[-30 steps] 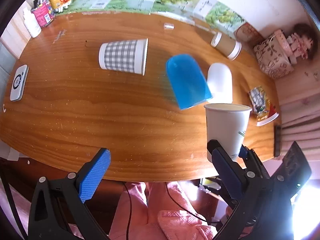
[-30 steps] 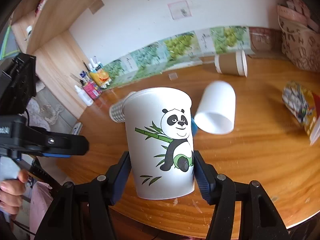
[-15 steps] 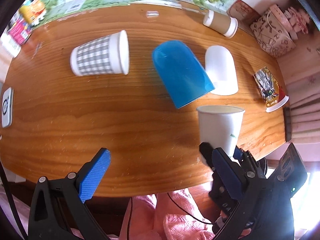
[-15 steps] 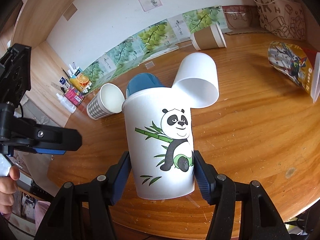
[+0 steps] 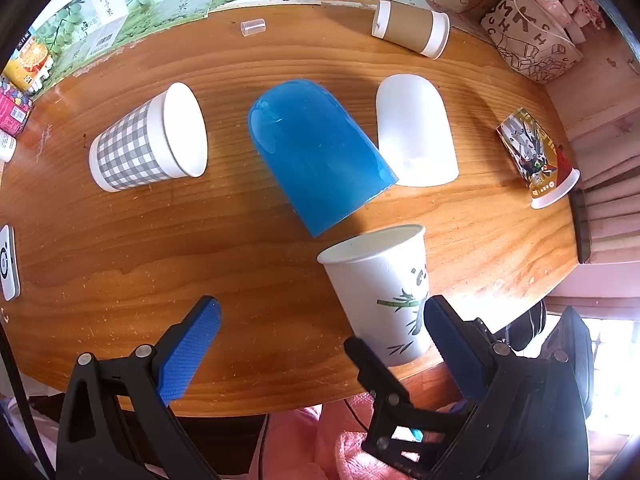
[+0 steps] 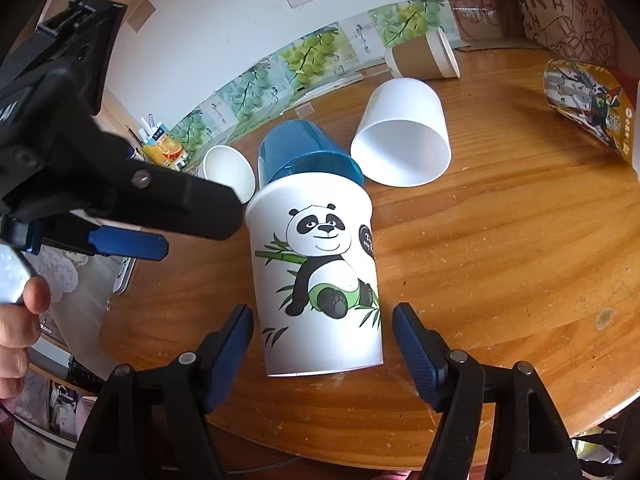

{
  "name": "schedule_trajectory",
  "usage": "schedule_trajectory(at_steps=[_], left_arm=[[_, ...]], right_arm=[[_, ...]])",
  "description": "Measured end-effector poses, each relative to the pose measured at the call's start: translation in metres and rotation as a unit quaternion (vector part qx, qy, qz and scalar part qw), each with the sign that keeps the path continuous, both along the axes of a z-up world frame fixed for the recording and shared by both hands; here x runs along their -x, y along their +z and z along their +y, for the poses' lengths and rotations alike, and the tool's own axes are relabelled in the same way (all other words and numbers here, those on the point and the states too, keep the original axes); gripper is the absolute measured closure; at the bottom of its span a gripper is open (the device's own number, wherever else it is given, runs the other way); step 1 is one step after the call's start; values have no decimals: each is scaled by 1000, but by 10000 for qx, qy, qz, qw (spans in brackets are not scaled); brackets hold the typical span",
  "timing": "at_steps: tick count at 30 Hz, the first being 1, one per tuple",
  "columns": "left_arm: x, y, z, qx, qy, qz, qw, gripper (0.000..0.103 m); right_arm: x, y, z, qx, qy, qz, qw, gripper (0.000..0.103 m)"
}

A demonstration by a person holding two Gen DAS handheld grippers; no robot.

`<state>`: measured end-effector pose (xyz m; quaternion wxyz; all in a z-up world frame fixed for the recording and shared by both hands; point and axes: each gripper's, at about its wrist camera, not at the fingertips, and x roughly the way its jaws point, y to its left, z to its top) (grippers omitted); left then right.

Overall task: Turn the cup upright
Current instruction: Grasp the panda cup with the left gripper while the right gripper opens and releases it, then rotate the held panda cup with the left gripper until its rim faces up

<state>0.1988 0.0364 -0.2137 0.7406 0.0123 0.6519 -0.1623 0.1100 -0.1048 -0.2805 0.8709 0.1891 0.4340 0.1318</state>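
The white panda cup point(image 6: 318, 280) stands upright on the wooden table point(image 6: 500, 280) near its front edge; it also shows in the left wrist view point(image 5: 384, 292). My right gripper point(image 6: 322, 354) is open, its blue pads on either side of the cup's base with a gap on each side. My left gripper point(image 5: 320, 344) is open and empty above the table's front edge, left of the panda cup. A blue cup point(image 5: 320, 156), a white cup point(image 5: 416, 132), a grey checked cup point(image 5: 144, 140) and a brown cup point(image 5: 412, 28) lie on their sides.
A printed cup point(image 5: 536, 156) lies on its side at the table's right edge. Cartons and bottles point(image 5: 24, 64) line the back left wall. A patterned bag point(image 5: 532, 40) stands at the back right. A white device point(image 5: 8, 262) lies at the left edge.
My right gripper has opened and let go of the panda cup, which now stands on the table. My left gripper has moved closer over the table.
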Motion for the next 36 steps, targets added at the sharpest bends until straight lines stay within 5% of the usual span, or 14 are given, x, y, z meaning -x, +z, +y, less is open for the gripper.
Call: schedule_trajectory(at_steps=[18, 36], left_arm=[[-13, -17, -15, -112, 123, 187, 9997, 2], [-18, -44, 2, -3, 1134, 634, 9915, 12]], right_arm=[[28, 12, 0, 45, 171, 230, 9996, 26], [36, 21, 2, 481, 1176, 488, 9907, 26]])
